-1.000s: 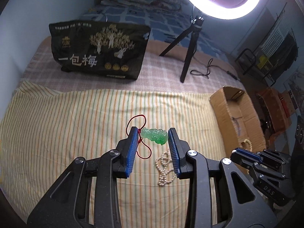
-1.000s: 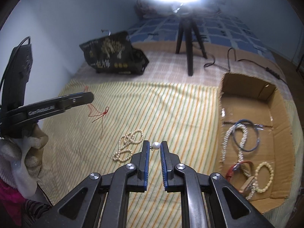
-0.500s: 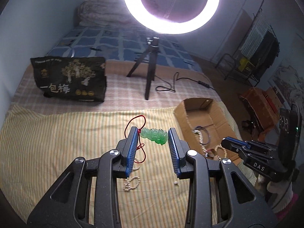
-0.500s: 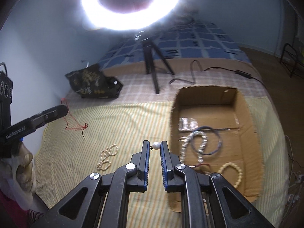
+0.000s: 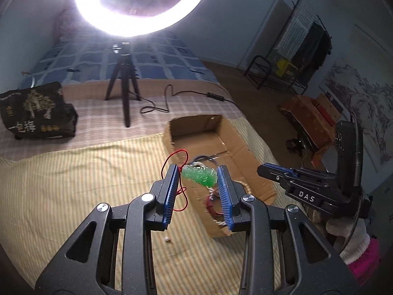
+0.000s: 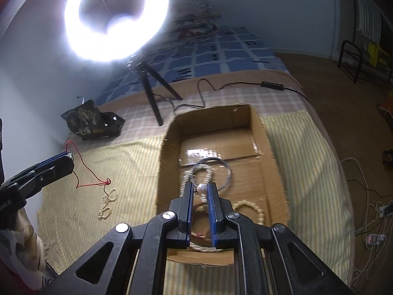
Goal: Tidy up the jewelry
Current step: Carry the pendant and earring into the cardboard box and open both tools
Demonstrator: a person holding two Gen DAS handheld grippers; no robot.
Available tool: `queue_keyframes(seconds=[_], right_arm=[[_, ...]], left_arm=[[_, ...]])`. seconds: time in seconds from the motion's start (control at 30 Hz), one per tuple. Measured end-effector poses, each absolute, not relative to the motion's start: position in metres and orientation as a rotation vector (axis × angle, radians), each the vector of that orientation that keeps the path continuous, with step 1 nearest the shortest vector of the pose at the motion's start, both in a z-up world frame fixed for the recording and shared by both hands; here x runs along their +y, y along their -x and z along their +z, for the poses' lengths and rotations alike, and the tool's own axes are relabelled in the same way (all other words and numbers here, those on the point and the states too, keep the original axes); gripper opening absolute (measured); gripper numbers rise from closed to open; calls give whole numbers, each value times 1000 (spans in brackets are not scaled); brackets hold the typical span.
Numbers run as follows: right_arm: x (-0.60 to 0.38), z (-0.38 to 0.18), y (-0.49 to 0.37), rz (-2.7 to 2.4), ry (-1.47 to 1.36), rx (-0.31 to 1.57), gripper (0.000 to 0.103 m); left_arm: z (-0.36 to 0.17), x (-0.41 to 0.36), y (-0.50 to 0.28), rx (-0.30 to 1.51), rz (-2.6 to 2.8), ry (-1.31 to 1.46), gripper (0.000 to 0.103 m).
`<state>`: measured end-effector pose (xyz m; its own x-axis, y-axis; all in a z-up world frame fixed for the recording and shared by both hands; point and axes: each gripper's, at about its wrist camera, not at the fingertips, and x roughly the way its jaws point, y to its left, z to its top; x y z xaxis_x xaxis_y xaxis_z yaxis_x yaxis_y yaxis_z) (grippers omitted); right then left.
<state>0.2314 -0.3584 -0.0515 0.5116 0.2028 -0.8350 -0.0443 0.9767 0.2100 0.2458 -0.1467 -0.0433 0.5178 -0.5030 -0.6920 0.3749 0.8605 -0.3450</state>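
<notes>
My left gripper (image 5: 199, 172) is shut on a green jade pendant (image 5: 200, 175) whose red cord (image 5: 182, 191) dangles below; it hangs above the near left wall of the cardboard box (image 5: 242, 147). My right gripper (image 6: 201, 187) is shut on a small white pearl earring (image 6: 202, 187) over the inside of the cardboard box (image 6: 169, 132). In the box lie a blue bangle (image 6: 228, 169), a pearl strand (image 6: 208, 172) and a cream bead bracelet (image 6: 255, 211). A pearl necklace (image 6: 108, 202) remains on the striped cloth (image 6: 122, 167). The left gripper (image 6: 66, 161) shows at the left of the right wrist view.
A ring light on a black tripod (image 5: 124, 91) stands behind the box, its cable (image 5: 172, 98) trailing over the bed. A black printed bag (image 5: 34, 113) lies at the back left. A small white bead (image 5: 168, 239) sits on the cloth. The floor drops off right of the bed.
Both grippers have swung to the right from over the striped cloth to the cardboard box, each carrying its piece. The pearl necklace stays behind on the cloth.
</notes>
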Motion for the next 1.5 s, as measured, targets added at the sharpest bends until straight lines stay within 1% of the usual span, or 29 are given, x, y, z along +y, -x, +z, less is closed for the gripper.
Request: queue_keyframes(seconds=[0.57,0.97,1.1,1.13,1.2,1.23,1.27,1.3,1.33,1.43,1.5], right_arm=[[-397,-77,-220,119,-176,1081,9],[-405,-94,-221,130,-180,1116,10],[-404,-99,-221,147,-177,1128,12],[-403,-99,-221,151,-173,1127,17],[-400,-98,-220,151,-155,1117,46],[-398,-97,-220,153,-142,1111,55],[-396,-96,-220,153,-132,1108,74],[-394,-94,-219,152,-120,1100,88],[-391,-93,-219,154,-108,1088,91],[-384,-90,-218,157,-73,1083,94],[-379,-91,-219,146,-45,1084,99]], left_arm=[[-59,-219,-272,895,-617,122,32],[-91,-239,-297,944,-579,100,32],[-96,-241,-300,955,-556,83,32],[-97,-240,-301,953,-544,83,33],[-98,-238,-303,958,-530,86,47],[-98,-236,-303,957,-525,90,62],[-97,-234,-303,946,-515,96,70],[-96,-232,-303,940,-509,98,71],[-95,-231,-303,937,-508,98,71],[-95,-230,-304,949,-505,104,75],[-96,-230,-304,949,-505,102,75]])
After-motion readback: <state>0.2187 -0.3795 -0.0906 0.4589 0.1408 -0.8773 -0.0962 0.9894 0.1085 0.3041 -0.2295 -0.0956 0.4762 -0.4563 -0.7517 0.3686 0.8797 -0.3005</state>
